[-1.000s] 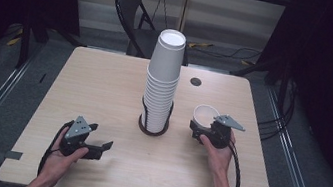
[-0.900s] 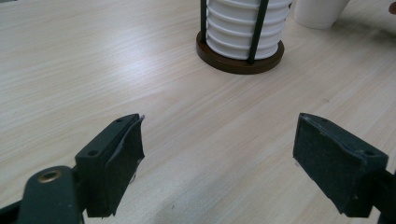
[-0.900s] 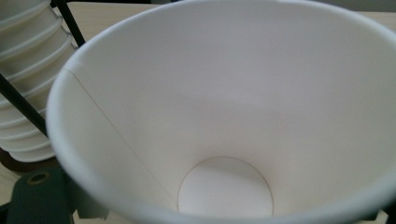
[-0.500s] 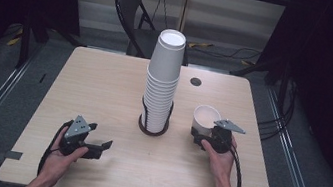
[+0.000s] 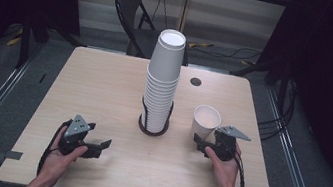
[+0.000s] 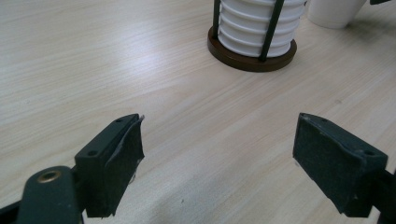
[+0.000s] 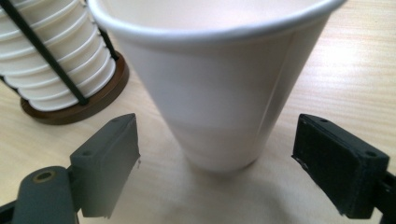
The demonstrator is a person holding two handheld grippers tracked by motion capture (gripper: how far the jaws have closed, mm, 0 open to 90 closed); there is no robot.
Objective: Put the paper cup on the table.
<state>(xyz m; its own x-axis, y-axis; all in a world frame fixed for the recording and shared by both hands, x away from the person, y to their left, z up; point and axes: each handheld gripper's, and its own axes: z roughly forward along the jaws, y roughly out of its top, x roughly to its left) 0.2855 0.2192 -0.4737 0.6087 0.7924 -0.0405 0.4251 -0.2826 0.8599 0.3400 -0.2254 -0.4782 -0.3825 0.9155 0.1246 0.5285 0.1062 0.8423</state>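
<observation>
Right tool (image 5: 203, 143) held low, level at paper cup (image 5: 205, 121) base, jaws closing, spread (no contact); left tool (image 5: 98, 144) resting on tabletop (image 5: 105, 84), spread.

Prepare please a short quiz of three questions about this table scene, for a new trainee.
1. True or false: the single paper cup stands upright on the table, apart from the cup stack.
2. Which tool has the single cup in front of its jaws? A) the left tool B) the right tool
3. What keeps the cup stack in place at its bottom?

Key
1. True.
2. B. In the right gripper view the pads stand apart on both sides of the cup without touching it.
3. A round brown base with thin black rods.
</observation>
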